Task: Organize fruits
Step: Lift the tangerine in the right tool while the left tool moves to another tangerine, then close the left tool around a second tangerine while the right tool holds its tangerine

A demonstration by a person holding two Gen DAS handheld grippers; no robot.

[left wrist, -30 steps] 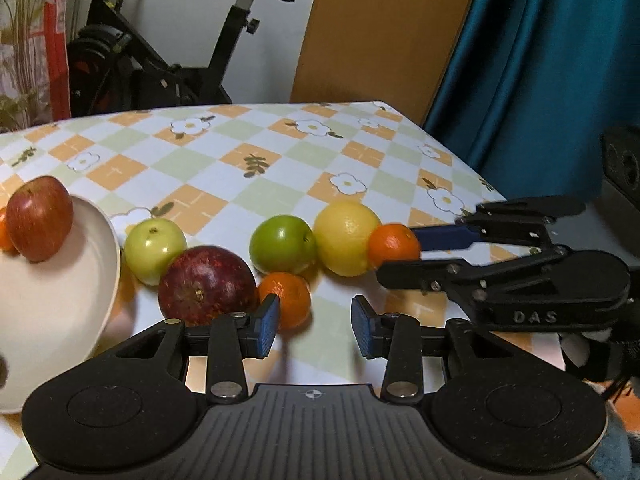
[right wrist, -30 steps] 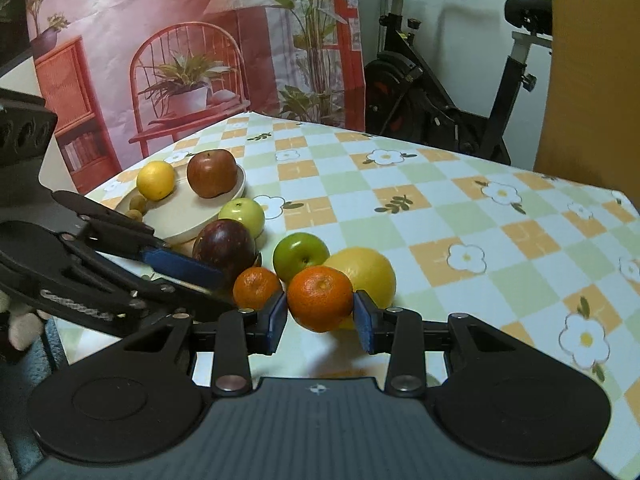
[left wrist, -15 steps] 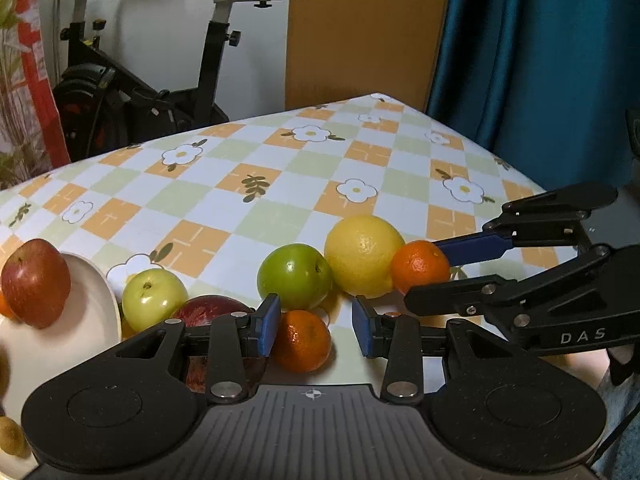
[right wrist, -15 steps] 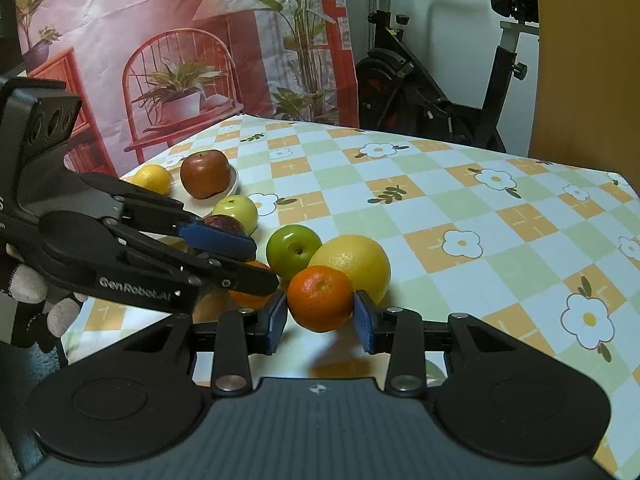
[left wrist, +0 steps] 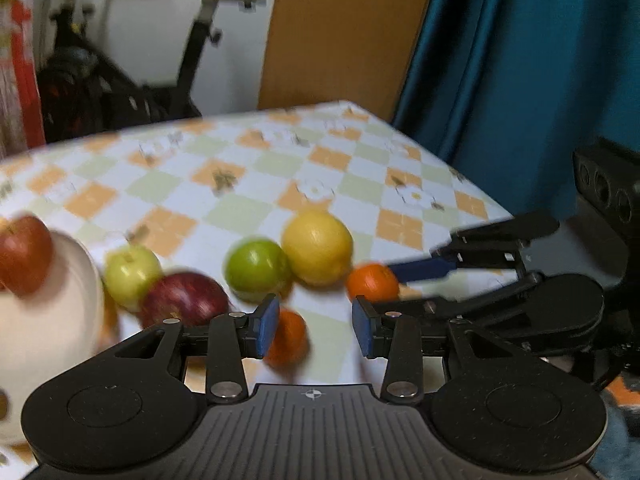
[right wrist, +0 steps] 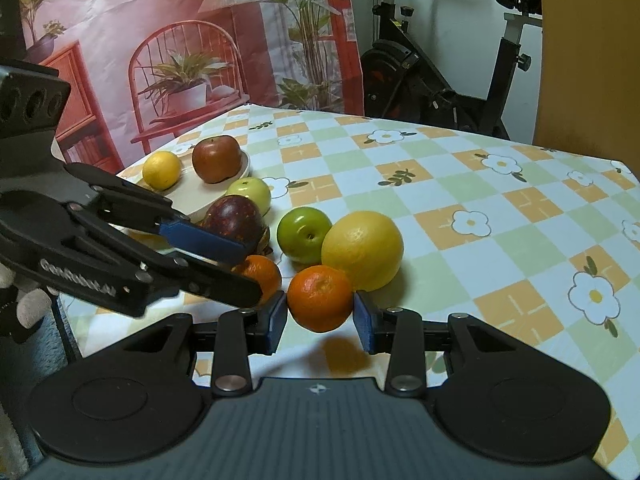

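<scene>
Right hand-held gripper (right wrist: 320, 322) pinching small round orange mandarin (right wrist: 320, 298) between blue pads, lifted just off bench (right wrist: 460, 184), shadow beneath. Large yellow citrus (right wrist: 362, 250) touching it on far right; round green apple (right wrist: 304, 234) far left of that. Left hand-held gripper (left wrist: 314, 326) spread, nothing between pads, second small orange mandarin (left wrist: 288, 338) just beside its left pad. Dark purple-red round fruit (right wrist: 234, 218) and pale yellow-green apple (right wrist: 250, 194) further left. White plate (right wrist: 200, 200) at far left carrying red apple (right wrist: 216, 158) and small yellow lemon (right wrist: 162, 170).
</scene>
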